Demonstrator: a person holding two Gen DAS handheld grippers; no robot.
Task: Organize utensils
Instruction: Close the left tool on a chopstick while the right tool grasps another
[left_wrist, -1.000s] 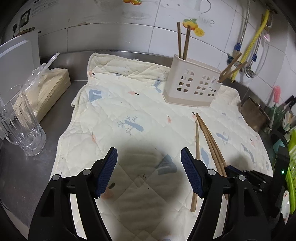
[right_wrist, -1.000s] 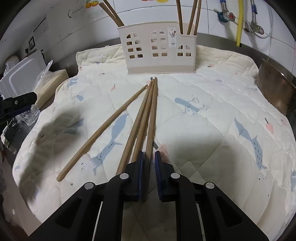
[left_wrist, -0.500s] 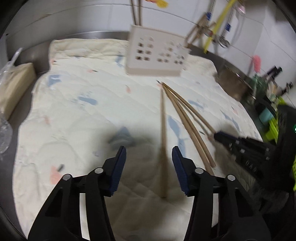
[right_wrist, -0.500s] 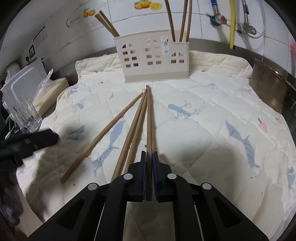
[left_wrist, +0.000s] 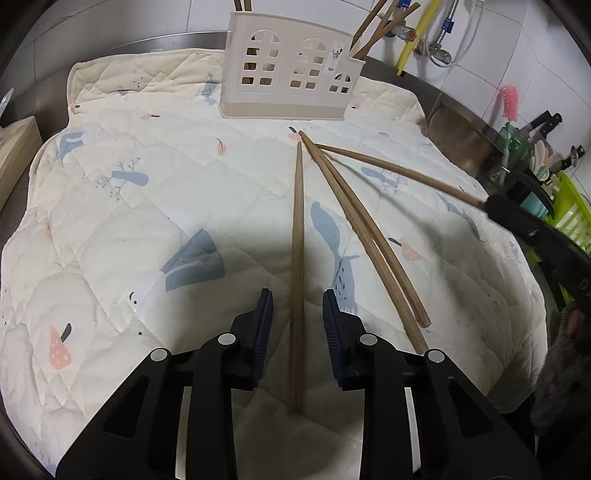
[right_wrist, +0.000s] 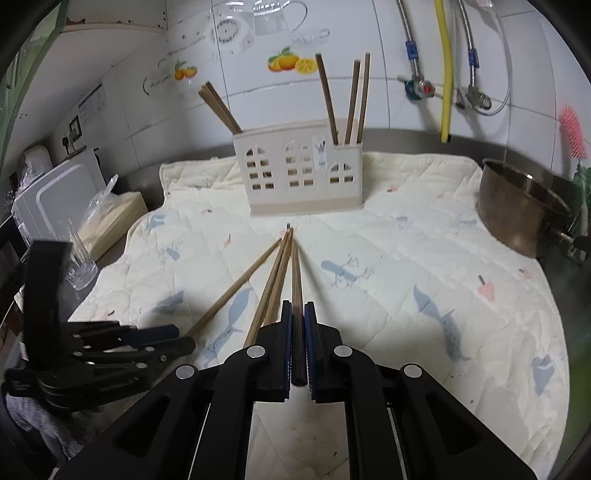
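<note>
Your left gripper (left_wrist: 297, 321) is closing on a single chopstick (left_wrist: 297, 236); the stick lies between the blue pads (left_wrist: 264, 325) at lower centre of the left wrist frame, but a gap shows on both sides, so nothing is gripped yet. The risk, as I judge it: the stick rests flat on a soft quilted mat (left_wrist: 147, 206), so one pad may drag the fabric or nudge the stick sideways before the other meets it, and it could roll out or come up skewed. You are also catching it close to its near end; a grip that far from the middle may let the long free end droop and swing.

Your right gripper (right_wrist: 297, 345) is clamped tight on a second chopstick (right_wrist: 295, 273), which runs from the pads at lower centre up toward the middle of the right wrist frame; whether its far tip touches the mat I cannot tell. Its tip sits close to the tips of the two loose chopsticks (right_wrist: 275, 280) just left of it; swing it and you may scatter them.

The cream utensil holder (right_wrist: 303, 177) stands upright at upper centre of both frames, beyond the tips of all four sticks, with chopsticks standing in its left and right ends. A long stick held by its end could knock the rim or the sticks already inside; the light holder might tip. Your two grippers work close together, the left one at lower left of the right wrist frame; crossing paths could clash them.
</note>
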